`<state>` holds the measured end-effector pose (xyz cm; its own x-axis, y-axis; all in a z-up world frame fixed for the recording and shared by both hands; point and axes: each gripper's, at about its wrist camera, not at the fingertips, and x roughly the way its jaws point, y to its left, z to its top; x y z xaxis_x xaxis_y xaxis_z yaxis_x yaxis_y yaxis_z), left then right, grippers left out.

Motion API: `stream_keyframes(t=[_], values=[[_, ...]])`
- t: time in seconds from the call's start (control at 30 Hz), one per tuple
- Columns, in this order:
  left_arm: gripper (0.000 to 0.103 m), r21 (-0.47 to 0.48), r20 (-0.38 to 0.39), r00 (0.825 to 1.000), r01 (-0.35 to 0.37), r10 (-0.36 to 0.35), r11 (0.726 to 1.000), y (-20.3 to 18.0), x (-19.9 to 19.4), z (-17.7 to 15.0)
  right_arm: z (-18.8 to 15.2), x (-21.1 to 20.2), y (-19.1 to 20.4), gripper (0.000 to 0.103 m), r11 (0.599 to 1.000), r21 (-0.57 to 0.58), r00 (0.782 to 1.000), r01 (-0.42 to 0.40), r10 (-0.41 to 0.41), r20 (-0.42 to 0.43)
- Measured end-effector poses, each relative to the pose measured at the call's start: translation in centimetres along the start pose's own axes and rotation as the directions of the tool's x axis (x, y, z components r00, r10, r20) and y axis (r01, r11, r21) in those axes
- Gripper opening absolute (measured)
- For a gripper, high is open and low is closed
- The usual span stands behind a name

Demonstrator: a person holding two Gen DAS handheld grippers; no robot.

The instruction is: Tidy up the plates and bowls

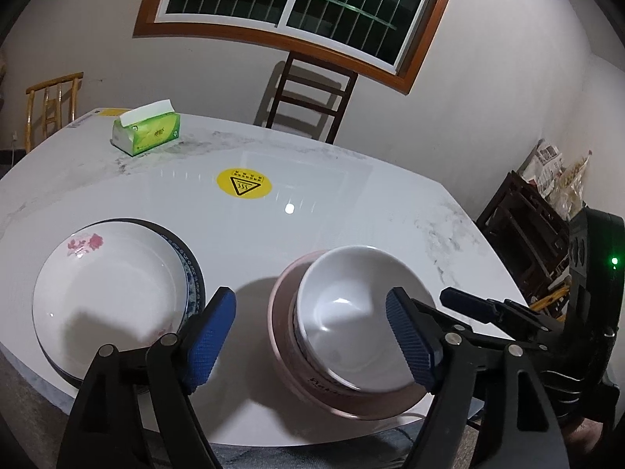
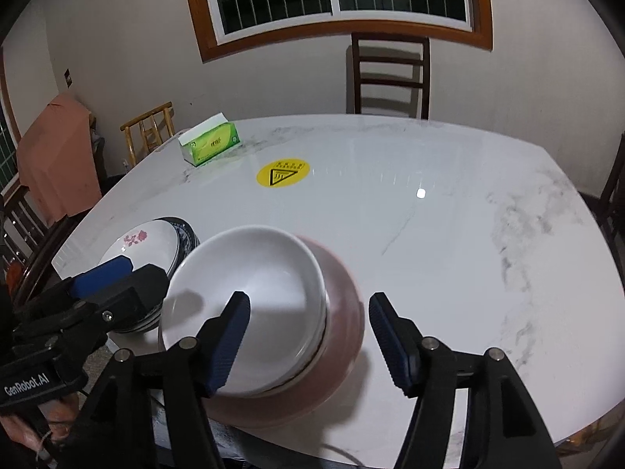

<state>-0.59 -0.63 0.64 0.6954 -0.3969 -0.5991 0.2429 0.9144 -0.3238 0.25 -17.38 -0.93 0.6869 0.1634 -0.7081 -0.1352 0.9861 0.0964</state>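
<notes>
While both jaws stand apart, gripping nothing, the white bowl [image 1: 351, 312] sits nested in the pink bowl [image 2: 340, 312] between them.

bowls [image 1: 351, 312] right of stacked plates [image 1: 109, 293]

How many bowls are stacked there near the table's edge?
2 that I can make out: a white bowl nested inside a pink bowl, beside the stack of plates. Another thin one may hide between them.
</notes>
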Motion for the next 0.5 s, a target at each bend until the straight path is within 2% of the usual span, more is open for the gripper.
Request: stream_keyframes(t=[0.3,0.5], values=[[0.077,-0.047,-0.025,0.999,-0.033,0.032,0.998,1.4,-0.9,0.3,0.6,-1.9,-1.8,0.065,0.997,0.074,1.0,-0.027,0.027,-0.005],[0.077,-0.122,-0.087,0.994,-0.073,0.063,0.99,3.1,-1.2,0.7,0.7,-2.6,-3.5,0.065,0.99,0.137,0.999,-0.008,0.013,-0.037]])
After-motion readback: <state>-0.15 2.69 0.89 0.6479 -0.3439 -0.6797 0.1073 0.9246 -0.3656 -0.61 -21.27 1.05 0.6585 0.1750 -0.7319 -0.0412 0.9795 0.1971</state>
